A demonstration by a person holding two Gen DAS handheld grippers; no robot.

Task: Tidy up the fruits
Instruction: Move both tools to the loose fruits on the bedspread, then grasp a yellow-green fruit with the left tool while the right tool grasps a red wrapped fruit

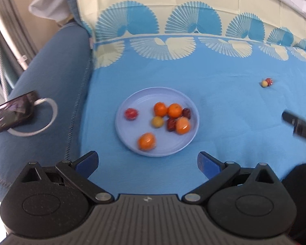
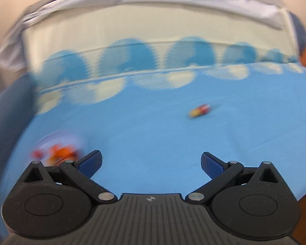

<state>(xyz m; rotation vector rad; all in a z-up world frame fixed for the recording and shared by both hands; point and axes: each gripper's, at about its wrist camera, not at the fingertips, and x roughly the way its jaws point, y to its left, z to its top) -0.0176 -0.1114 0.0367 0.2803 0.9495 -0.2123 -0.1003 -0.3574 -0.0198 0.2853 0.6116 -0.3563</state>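
Blue cloth [image 1: 224, 106] covers the bed: left gripper [image 1: 148, 164] gapes empty before the plate [image 1: 132, 104] of fruit, and two stray fruits [image 2: 200, 110] lie well right. Right gripper [image 2: 152, 163], wide apart too, should approach squarely and pinch one gently.

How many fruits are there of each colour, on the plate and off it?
Orange, on the plate: 4
Red, on plate: 1
Dark red, on plate: 2
Yellow, on plate: 1
Yellow, loose on the cloth: 1
Red, loose: 1
Total: 10
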